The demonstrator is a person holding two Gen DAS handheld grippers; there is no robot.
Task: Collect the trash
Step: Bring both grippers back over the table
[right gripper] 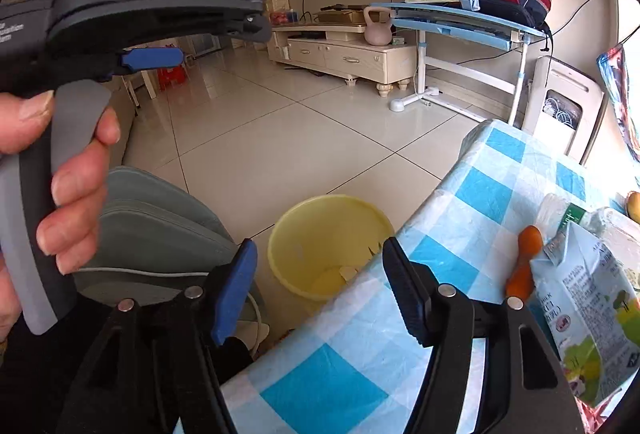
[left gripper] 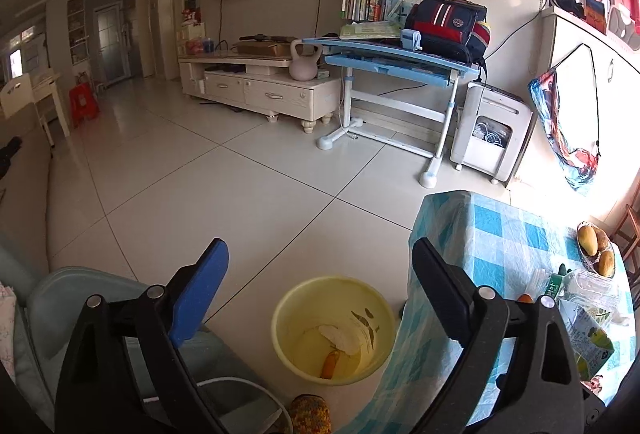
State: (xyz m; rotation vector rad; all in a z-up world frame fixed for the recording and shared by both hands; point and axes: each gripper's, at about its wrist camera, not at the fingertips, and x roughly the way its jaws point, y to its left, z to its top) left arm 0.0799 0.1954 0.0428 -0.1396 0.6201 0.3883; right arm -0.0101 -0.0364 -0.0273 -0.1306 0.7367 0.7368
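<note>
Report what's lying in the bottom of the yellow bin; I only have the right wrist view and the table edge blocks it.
Observer: In the left wrist view, an orange scrap lies in the yellow bin beside a pale flat piece.
Operator: Check the left gripper's fingers.
Observer: The left gripper is open and holds nothing.
Operator: Describe the table's far end.
Observer: A dish of yellowish fruit sits there.

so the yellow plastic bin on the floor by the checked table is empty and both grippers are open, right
Not quite: the yellow plastic bin on the floor is not empty. The left wrist view shows an orange carrot piece and a pale scrap inside it. Both the left gripper and right gripper are open.
</note>
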